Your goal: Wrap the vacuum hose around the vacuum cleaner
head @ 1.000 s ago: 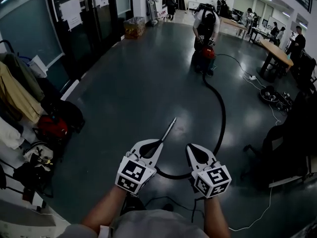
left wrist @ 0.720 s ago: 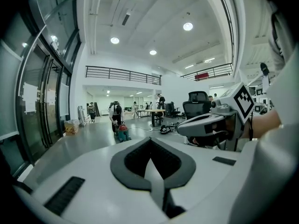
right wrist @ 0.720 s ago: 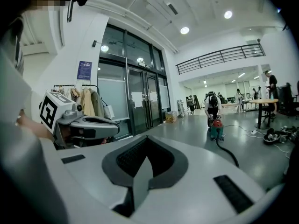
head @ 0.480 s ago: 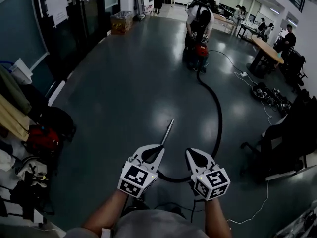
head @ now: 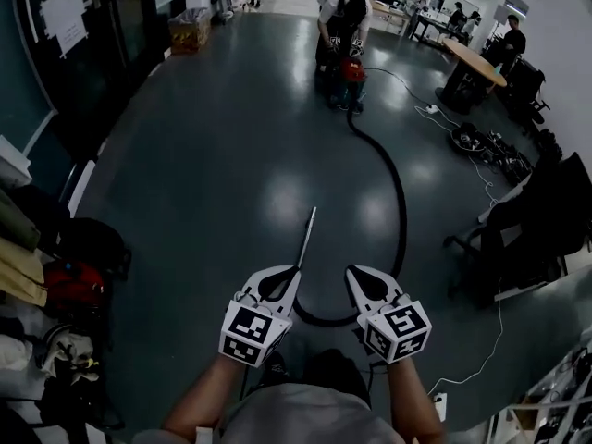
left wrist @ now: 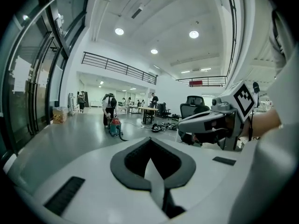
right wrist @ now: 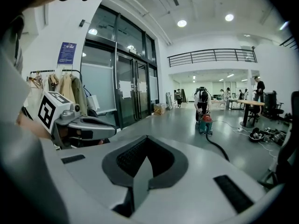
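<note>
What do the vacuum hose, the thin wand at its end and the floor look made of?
Hose: matte black, probably flexible plastic or rubber, since it lies in a smooth, sweeping curve.
Wand: a thin, straight, pale silvery tube with a slight sheen. It is likely metal, though it could be light plastic.
Floor: dark grey, smooth and glossy, mirroring the ceiling lights. It may be polished concrete or a coating, but the pictures do not settle which.

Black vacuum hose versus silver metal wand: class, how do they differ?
The black vacuum hose sweeps in a long curve; the silver metal wand is straight. The hose is dark and thicker, the wand pale and thin. The hose reaches the red vacuum cleaner; the wand is far shorter. Both are long and narrow, over the grey floor.
</note>
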Available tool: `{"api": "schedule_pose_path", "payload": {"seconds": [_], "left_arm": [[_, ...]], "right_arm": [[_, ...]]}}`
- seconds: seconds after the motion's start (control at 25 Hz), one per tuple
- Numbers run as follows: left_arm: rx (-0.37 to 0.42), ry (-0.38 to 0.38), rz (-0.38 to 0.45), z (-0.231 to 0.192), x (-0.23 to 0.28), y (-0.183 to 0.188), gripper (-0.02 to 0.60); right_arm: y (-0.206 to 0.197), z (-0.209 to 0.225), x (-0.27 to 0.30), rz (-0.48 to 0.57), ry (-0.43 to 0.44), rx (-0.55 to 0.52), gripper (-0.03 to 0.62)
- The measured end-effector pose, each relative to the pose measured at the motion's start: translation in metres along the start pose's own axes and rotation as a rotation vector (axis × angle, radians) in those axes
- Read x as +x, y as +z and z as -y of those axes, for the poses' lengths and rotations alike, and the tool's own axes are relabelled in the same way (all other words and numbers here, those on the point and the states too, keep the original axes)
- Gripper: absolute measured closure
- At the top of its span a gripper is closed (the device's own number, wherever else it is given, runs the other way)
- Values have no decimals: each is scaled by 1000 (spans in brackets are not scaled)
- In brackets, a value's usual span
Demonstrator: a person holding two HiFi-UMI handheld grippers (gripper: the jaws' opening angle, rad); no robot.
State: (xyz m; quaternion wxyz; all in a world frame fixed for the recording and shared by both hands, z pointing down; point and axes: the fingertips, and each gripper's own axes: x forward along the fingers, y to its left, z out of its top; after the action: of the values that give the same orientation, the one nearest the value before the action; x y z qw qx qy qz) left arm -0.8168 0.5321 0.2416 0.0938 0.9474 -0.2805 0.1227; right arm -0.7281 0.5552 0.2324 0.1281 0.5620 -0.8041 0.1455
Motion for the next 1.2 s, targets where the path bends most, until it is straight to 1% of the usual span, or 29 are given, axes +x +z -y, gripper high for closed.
{"api": "schedule_pose_path", "payload": {"seconds": [0.28, 0.52, 0.64, 0.76, 0.92, 1.08, 1.2], "left_arm": [[14, -32, -13, -22, 19, 4, 574], [17, -46, -34, -34, 50, 9, 574], [36, -67, -60, -33, 70, 6, 574], [38, -84, -86, -32, 97, 5, 574], [42, -112, -122, -17, 147, 8, 574], [83, -128, -166, -3, 187, 8, 574], [112, -155, -194, -2, 212, 10, 574]], "right_arm": [[14, 8, 22, 21, -17, 5, 588], [17, 33, 47, 46, -25, 54, 588], [16, 48, 55, 54, -29, 62, 588], [14, 72, 56, 56, -44, 74, 588], [11, 125, 46, 59, -77, 112, 588], [3, 165, 34, 58, -97, 141, 588], [-4, 190, 32, 66, -131, 172, 588]]}}
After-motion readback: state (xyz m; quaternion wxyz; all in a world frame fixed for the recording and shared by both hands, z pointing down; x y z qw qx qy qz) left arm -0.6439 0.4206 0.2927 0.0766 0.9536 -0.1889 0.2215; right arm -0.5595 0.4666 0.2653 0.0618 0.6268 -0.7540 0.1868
